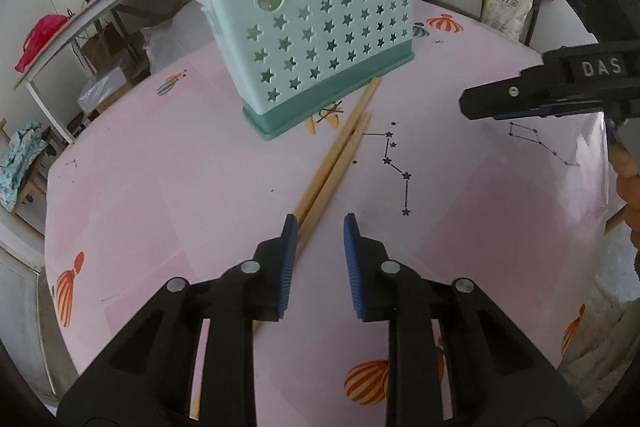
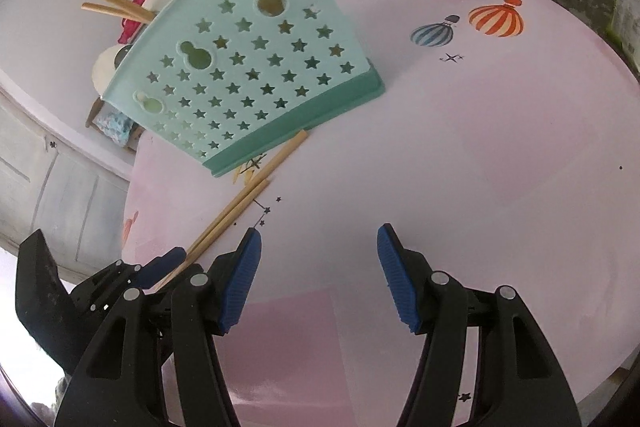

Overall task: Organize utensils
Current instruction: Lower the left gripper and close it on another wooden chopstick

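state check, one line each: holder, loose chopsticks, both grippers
Utensil holder: upright on the table, chopsticks and other utensils inside.
Loose chopsticks: flat on the table, side by side.
Left gripper: open, one pad at the chopsticks.
Right gripper: open, empty.

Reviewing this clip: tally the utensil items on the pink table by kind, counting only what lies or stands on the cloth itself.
Chopsticks lying on the table: 2
Utensil holder, mint green with star holes: 1
Total: 3
More sticks and a ladle stand inside the holder; their number cannot be told.
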A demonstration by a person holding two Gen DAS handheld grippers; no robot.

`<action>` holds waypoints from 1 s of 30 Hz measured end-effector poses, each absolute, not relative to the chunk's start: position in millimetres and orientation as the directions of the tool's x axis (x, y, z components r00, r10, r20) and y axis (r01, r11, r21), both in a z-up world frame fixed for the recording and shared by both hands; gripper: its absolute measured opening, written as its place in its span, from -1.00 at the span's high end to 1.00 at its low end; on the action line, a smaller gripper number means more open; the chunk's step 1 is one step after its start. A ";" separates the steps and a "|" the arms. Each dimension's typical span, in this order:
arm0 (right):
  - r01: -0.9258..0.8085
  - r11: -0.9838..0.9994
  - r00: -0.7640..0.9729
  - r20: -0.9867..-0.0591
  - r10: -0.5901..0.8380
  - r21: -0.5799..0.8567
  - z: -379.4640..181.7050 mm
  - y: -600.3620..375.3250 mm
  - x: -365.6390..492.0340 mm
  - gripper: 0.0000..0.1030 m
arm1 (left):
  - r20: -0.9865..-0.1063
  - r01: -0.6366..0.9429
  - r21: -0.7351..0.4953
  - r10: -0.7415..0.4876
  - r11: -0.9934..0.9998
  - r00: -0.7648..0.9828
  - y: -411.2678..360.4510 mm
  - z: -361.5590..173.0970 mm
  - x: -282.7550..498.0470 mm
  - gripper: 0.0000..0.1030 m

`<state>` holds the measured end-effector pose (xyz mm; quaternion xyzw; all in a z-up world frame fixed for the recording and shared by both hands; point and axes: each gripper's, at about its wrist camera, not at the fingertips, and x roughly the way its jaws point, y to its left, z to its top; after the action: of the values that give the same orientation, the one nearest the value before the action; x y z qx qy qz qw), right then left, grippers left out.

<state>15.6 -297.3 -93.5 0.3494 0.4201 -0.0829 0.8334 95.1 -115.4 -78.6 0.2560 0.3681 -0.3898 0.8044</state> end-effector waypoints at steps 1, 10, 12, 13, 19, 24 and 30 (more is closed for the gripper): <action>0.434 0.739 0.633 -0.758 0.157 0.515 -94.3 -298.3 15.2 -0.15 | -0.795 0.819 0.129 -0.436 0.559 0.422 -117.0 -79.4 96.5 0.58; 0.434 0.726 0.641 -0.749 0.168 0.534 -93.9 -304.6 10.3 -0.15 | -0.825 0.856 0.062 -0.456 0.514 0.334 -123.6 -80.0 103.6 0.64; 0.436 0.722 0.642 -0.748 0.168 0.537 -94.7 -306.3 9.9 -0.15 | -0.838 0.866 0.009 -0.469 0.500 0.280 -123.0 -80.0 102.7 0.64; 0.437 0.720 0.643 -0.747 0.168 0.538 -94.9 -306.6 10.7 -0.15 | -0.844 0.873 -0.014 -0.474 0.488 0.252 -122.0 -79.8 99.9 0.64; 0.447 0.707 0.649 -0.743 0.166 0.548 -95.1 -314.6 8.4 -0.15 | -0.863 0.896 -0.040 -0.467 0.442 0.192 -127.2 -79.1 83.0 0.64; 0.451 0.699 0.654 -0.739 0.165 0.555 -96.1 -318.7 6.3 -0.15 | -0.865 0.909 -0.037 -0.469 0.415 0.179 -147.3 -81.3 78.5 0.63; 0.449 0.692 0.661 -0.732 0.168 0.565 -98.0 -321.9 5.1 -0.15 | -0.864 0.923 -0.034 -0.475 0.383 0.165 -169.5 -83.1 79.3 0.63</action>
<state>5.1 -321.9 -98.0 0.3829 0.4031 -0.0850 0.8269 79.3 -169.5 -83.1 0.2646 0.4231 -0.4882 0.7160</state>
